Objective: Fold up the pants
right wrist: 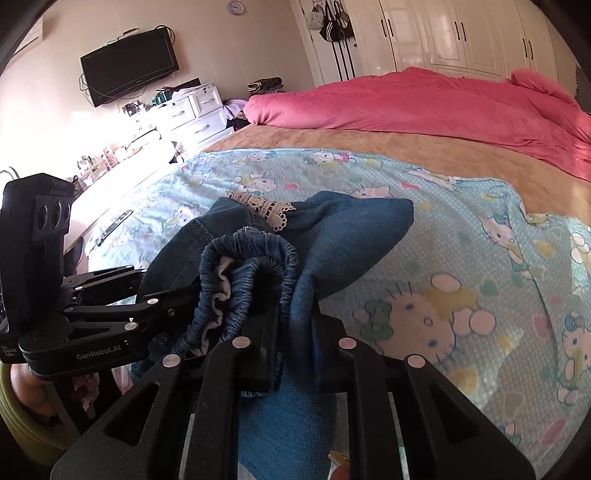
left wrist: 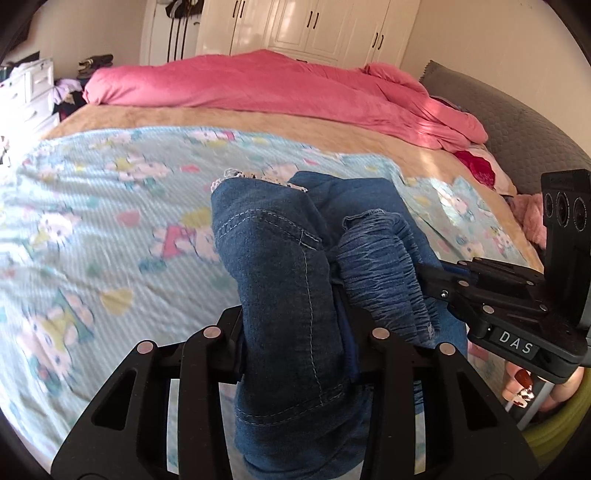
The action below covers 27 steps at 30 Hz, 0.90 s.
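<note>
The pants [left wrist: 280,280], dark blue denim with a gathered elastic waistband [left wrist: 380,266] and a strip of pale lace trim [right wrist: 262,212], are bunched up and lifted just above the near part of the bed, hanging between the two tools. In the left wrist view the left tongs [left wrist: 295,347] are pinching a thick fold of denim with a stitched seam running down it; the cloth fills the gap between the two black arms and falls below them. In the right wrist view the right tongs [right wrist: 295,343] are pressed nearly together on a thinner hanging fold beside the waistband, which curls open to show a pale lining. The two tools sit close together: each camera shows the other one coming in from the side, its tips buried in the fabric at the waistband. A hand [left wrist: 532,391] with painted nails grips the handle of the right tool.

Under the pants lies a light blue sheet [left wrist: 110,229] printed with cartoon cats. Beyond it runs a tan blanket [left wrist: 229,120], and behind that a crumpled pink duvet [left wrist: 266,81]. White wardrobe doors [left wrist: 314,26] fill the far wall. A wall-mounted television [right wrist: 129,64] hangs above a white dresser [right wrist: 192,110].
</note>
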Motion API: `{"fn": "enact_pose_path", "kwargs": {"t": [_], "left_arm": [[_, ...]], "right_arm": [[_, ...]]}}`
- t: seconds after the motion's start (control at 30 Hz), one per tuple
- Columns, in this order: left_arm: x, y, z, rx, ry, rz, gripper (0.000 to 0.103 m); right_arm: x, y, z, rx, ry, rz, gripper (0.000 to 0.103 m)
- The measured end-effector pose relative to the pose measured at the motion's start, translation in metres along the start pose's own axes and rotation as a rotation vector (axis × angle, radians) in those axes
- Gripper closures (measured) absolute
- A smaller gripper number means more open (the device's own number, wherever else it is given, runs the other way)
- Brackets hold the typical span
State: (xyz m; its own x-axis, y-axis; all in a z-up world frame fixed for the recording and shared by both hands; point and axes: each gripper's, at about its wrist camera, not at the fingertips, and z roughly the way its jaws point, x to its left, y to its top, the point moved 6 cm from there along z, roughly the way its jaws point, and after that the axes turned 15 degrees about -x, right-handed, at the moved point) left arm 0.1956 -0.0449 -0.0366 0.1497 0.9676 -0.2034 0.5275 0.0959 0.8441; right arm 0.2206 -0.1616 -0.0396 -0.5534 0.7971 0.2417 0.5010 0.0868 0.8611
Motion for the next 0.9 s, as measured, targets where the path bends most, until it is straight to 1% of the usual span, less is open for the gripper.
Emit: {"fn": "enact_pose_path", "kwargs": {"t": [0.13,0.37,0.47,0.57,0.9], "left_arm": [[0.007,0.01,0.01,-0.009,0.016,0.0,0.073],[0.011,0.02,0.017,-0.029,0.02,-0.011,0.073],[0.009,0.02,0.019,-0.03,0.018,-0.004,0.073],[0.009,0.019,0.022,-0.023,0.012,-0.005,0.073],[0.004,0.016,0.04,-0.003,-0.002,-0.013,0.073]], "right_arm": [[-0.003,0.012,0.016,-0.007,-0.011,-0.001,0.09],[-0.006,0.022,0.026,-0.022,-0.027,0.0,0.09],[-0.006,0.022,0.025,-0.022,-0.034,-0.005,0.09],[-0.01,0.02,0.026,-0.013,-0.04,0.017,0.09],[-0.022,0.018,0.028,0.0,-0.091,0.031,0.09]]}}
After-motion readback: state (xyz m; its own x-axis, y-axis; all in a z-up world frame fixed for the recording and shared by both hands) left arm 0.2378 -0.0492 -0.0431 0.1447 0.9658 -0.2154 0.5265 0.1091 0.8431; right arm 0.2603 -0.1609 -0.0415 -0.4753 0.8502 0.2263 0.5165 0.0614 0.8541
